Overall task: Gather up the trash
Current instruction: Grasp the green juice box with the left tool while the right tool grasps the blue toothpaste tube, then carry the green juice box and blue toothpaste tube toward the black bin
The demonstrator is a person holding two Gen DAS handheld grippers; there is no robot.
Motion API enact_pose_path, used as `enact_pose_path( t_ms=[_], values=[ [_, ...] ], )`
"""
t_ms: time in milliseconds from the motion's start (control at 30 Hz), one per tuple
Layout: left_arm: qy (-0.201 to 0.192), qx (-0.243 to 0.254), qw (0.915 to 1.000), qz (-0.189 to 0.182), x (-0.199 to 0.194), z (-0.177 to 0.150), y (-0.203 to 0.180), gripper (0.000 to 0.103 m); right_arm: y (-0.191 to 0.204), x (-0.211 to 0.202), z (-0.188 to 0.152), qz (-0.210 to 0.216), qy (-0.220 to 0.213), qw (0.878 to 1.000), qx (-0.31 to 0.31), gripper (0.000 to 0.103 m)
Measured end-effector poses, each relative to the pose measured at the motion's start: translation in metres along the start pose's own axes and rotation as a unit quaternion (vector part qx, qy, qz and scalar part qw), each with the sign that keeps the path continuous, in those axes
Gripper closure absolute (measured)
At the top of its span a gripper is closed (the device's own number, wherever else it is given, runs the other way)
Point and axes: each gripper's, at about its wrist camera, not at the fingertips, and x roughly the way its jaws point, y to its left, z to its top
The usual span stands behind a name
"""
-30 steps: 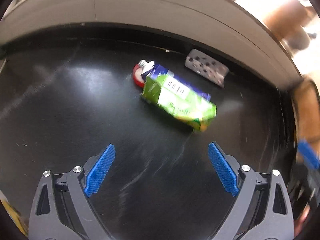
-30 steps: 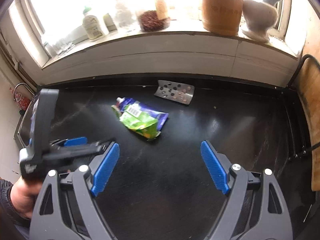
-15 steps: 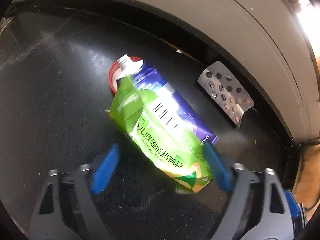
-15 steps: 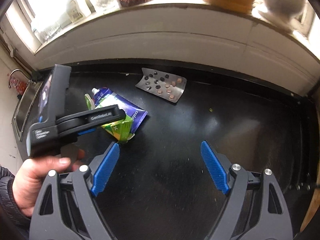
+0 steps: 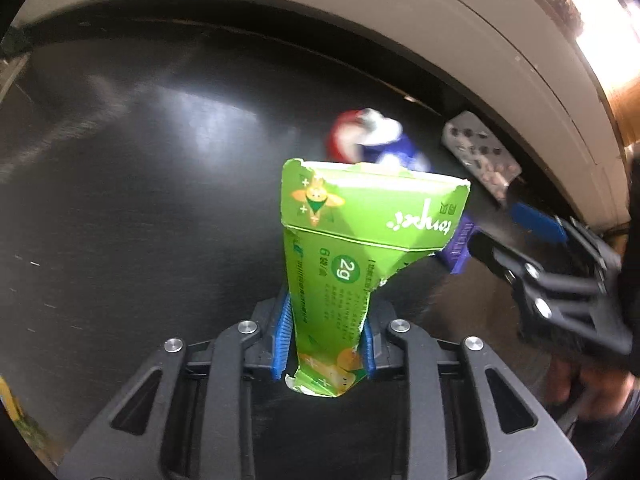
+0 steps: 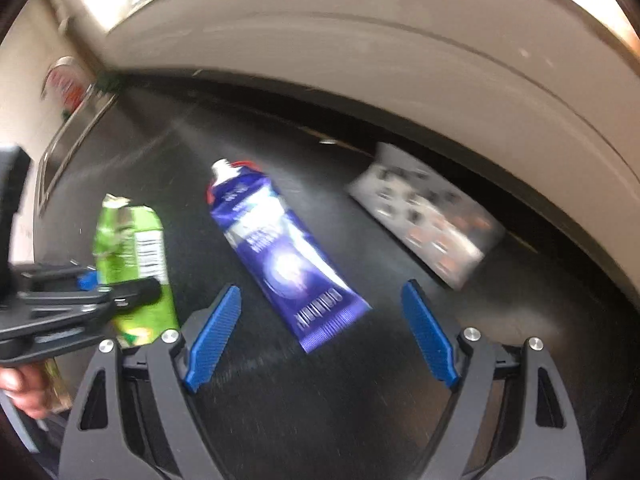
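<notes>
My left gripper point(image 5: 325, 334) is closing, and its blue pads press on the lower end of a crumpled green carton point(image 5: 352, 248), which stands upright off the black counter point(image 5: 140, 200). The same green carton point(image 6: 132, 256) shows at the left of the right wrist view, held by the left gripper point(image 6: 80, 300). A blue tube point(image 6: 280, 256) with a white neck lies flat on the counter just beyond my right gripper point(image 6: 320, 336), whose jaws stand wide open and empty. A silver blister pack point(image 6: 424, 224) lies near the wall; the blister pack point(image 5: 480, 160) also shows behind the carton.
A pale wall point(image 6: 360, 60) below a window sill runs along the counter's far edge. A metal sink rim point(image 6: 68, 140) sits at the left end. A person's hand point(image 6: 20, 388) grips the left tool. The right gripper point(image 5: 560, 272) reaches in at the right of the left wrist view.
The left gripper came down over the green carton, closed on it and raised it upright off the tube. The right gripper dropped closer to the blue tube and rolled.
</notes>
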Motion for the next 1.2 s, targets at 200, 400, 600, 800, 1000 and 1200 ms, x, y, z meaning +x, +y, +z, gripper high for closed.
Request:
enact_pose_path(
  t_ms=[200,400,600,800,1000,1200],
  values=[
    [-0.030,0.062,0.9960,0.056,-0.019,0.007,0.024,0.076,0.026,0.046,0.020,-0.016,0.030,0.995,-0.092,0.029],
    [-0.068,0.125,0.9848,0.100,-0.037,0.015,0.022,0.076,0.040,0.053,0.028,-0.024,0.024,0.993,-0.111,0.050],
    [-0.069,0.132,0.9841,0.097,-0.043,0.008,0.025,0.076,0.055,0.021,0.010,-0.035,0.007,0.998,-0.054,0.053],
    [-0.071,0.146,0.9822,0.095,-0.048,-0.011,0.028,0.076,0.070,-0.016,-0.030,-0.059,0.007,0.998,0.024,0.093],
    [-0.068,0.155,0.9820,0.085,-0.058,-0.045,0.038,0.076,0.078,-0.025,-0.074,-0.045,0.017,0.996,0.078,0.092],
    [-0.078,0.147,0.9828,0.080,-0.074,-0.070,0.054,0.076,0.069,-0.031,-0.092,-0.044,0.015,0.993,0.108,0.092]
  ],
)
